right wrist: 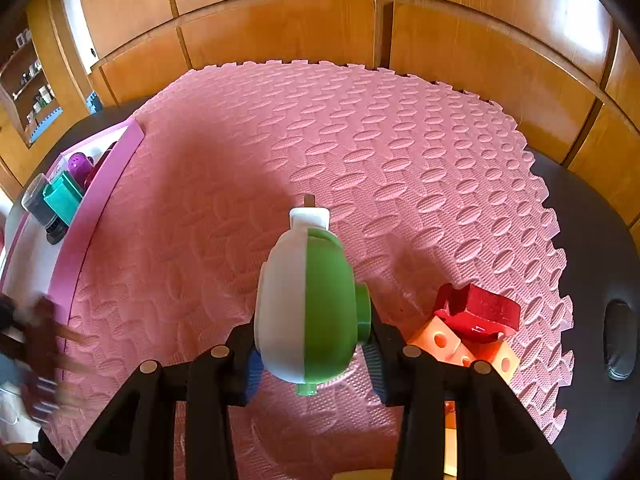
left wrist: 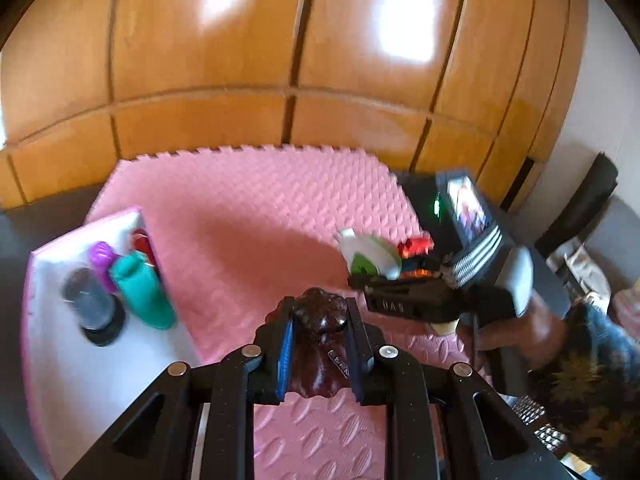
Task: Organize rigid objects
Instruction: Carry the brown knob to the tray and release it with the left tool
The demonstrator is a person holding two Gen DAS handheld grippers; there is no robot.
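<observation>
Both cameras ride just behind their fingers, looking steeply down, close over the pink mat (right wrist: 360, 152) toward the wooden cabinets (left wrist: 280, 60). Each catches the white tray (left wrist: 80, 360) far left of its fingers.

Far side: glossy wooden cabinet panels (right wrist: 280, 12) with dark seams, bright light glare on them. Pink interlocking foam mat (right wrist: 360, 152) covers a dark bench (right wrist: 592, 240). Far left, open wooden shelves (right wrist: 28, 76) with small items. White wall (left wrist: 576, 152) at right.

Open pink foam mat (right wrist: 360, 152) at centre; crowded white tray (right wrist: 36, 264) left, red and orange blocks (right wrist: 476, 332) right.
</observation>
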